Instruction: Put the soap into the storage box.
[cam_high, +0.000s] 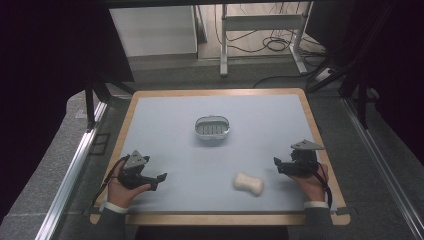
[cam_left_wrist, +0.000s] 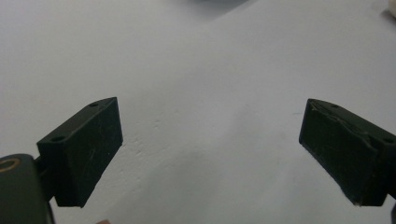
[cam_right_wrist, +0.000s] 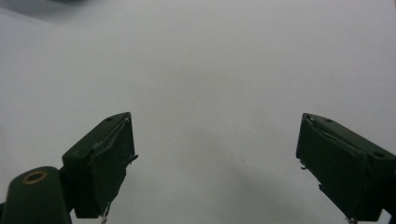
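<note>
Soft, even overhead light falls on the pale grey table mat (cam_high: 200, 150), while the surroundings beyond it sink into near-black. The cream, peanut-shaped soap bar (cam_high: 248, 183) near the mat's front edge looks slightly blurred. In both gripper views the mat shows faint diffuse shadows, and far corners go soft.

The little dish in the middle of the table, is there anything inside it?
The dish looks empty: a ribbed floor shows. The soap lies apart on the table. Its near wall hides a strip of the floor.
</note>
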